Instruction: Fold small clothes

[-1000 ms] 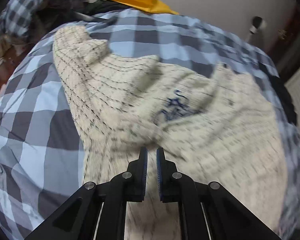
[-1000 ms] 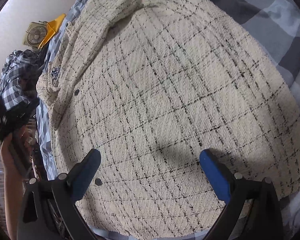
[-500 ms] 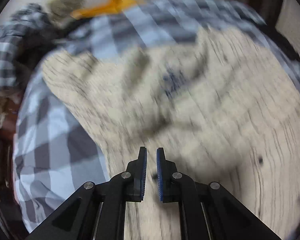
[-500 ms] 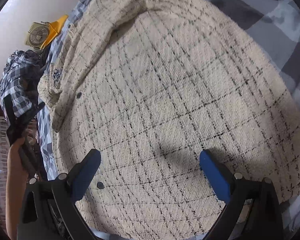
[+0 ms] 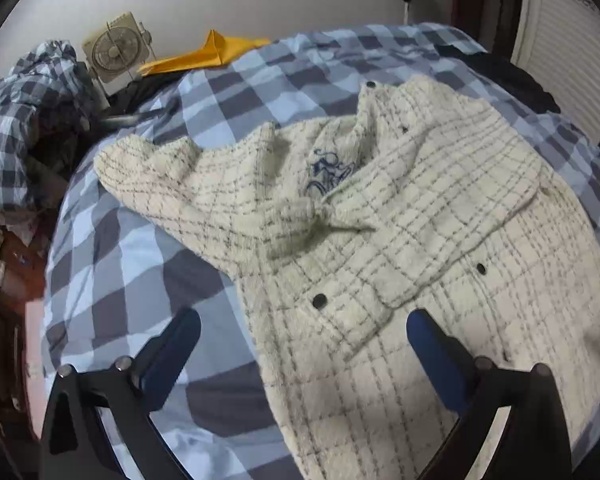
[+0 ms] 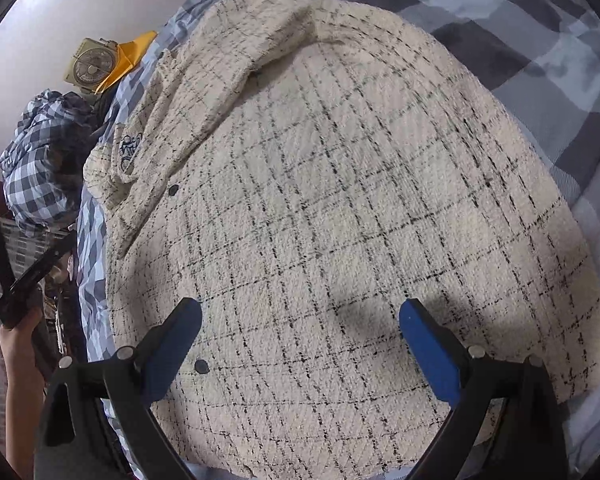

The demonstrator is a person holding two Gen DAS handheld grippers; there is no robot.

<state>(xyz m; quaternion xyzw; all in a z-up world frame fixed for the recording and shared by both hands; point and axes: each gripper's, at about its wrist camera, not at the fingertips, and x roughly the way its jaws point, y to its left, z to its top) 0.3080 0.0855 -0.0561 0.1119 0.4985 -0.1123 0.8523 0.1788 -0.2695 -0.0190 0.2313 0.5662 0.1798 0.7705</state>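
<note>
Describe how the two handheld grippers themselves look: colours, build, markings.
Both look alike: the left gripper and right gripper have matte black angular frames with silver rivets, each ending in two blue-padded fingers. No cables or markings show. A bare hand grips the left one.

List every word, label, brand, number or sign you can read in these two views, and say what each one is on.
No text can be read in either view.
Navy embroidery on the cream plaid jacket: a curly emblem or script, too blurred and creased to read.
Small box fan against the wall: any marking too small to tell.
Yellow cloth and checked bedsheet: no print visible.
</note>
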